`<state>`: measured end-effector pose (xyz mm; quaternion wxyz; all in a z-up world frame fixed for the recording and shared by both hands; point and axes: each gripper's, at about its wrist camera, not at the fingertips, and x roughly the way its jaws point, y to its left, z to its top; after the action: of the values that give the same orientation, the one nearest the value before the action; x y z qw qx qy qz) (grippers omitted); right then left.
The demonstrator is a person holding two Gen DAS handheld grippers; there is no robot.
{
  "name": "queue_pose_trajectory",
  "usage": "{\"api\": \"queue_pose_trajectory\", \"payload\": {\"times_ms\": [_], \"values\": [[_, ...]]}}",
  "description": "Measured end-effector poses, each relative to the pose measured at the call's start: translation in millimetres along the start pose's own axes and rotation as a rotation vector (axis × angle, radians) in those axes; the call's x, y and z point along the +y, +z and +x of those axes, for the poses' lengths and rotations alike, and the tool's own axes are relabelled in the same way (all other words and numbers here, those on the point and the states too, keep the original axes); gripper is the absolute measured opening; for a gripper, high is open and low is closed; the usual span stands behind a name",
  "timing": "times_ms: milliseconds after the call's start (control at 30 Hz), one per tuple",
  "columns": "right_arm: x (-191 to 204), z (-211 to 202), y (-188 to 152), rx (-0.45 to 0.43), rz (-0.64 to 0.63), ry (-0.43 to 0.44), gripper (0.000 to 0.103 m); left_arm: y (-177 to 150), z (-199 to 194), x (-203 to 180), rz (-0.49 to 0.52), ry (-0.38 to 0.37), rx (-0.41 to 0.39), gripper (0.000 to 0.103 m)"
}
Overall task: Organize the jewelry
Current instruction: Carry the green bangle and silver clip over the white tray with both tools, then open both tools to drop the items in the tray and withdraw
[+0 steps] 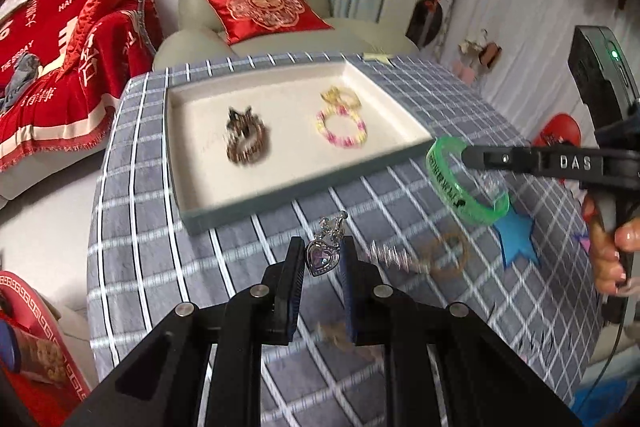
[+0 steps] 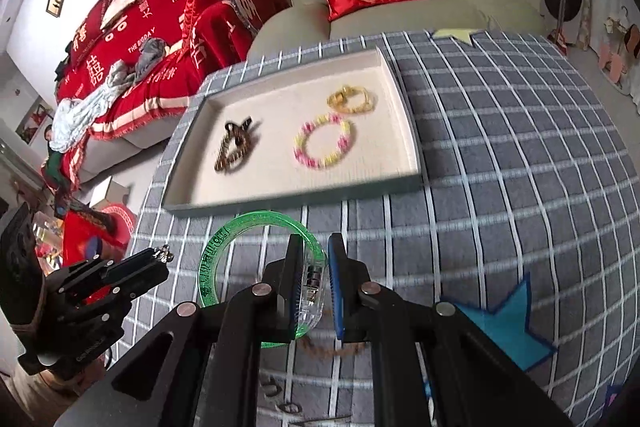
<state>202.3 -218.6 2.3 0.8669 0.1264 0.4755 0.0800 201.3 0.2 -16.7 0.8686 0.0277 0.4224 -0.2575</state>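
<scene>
Heart pendant clamped in our left gripper, green bangle pinched by its clear clasp in our right gripper. Tray lies straight ahead of both, long axis crosswise; right looks nearer its rim.

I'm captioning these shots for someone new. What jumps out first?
The bright green bangle, shut in the right gripper above the checked cloth, near the tray's front edge. Next, the heart pendant pinched in the left gripper. Behind both, the pale tray holds a pink-and-yellow bead bracelet, gold pieces and a dark one.
</scene>
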Motion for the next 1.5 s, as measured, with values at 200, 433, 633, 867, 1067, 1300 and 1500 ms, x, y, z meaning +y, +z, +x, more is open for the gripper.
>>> {"api": "queue_pose_trajectory", "payload": {"times_ms": [200,433,633,867,1067,1300,1500], "values": [[0.8,20.7,35.8,-0.004,0.012,0.0,0.014,41.8,19.9,6.8,-0.023,0.019,-0.03,0.033],[-12.5,54.8,68.1,0.011,0.05,-0.03,0.014,80.0,56.1,18.5,-0.059,0.051,-0.016,0.033],[-24.9,84.2,88.9,0.026,0.07,-0.066,0.014,102.4,93.2,22.8,-0.062,0.089,0.02,0.033],[-34.6,110.4,106.7,0.036,0.08,-0.117,0.014,122.7,131.6,23.4,-0.074,0.115,0.058,0.033],[-38.9,126.0,105.5,0.056,0.072,-0.138,0.014,122.5,155.3,22.5,-0.052,0.139,0.113,0.033],[-43.4,137.1,100.3,0.083,0.063,-0.126,0.014,114.8,169.6,22.5,-0.043,0.19,0.151,0.033],[-41.3,130.7,104.1,0.059,0.068,-0.082,0.057,113.2,168.4,18.3,-0.026,0.209,0.142,0.033]]}}
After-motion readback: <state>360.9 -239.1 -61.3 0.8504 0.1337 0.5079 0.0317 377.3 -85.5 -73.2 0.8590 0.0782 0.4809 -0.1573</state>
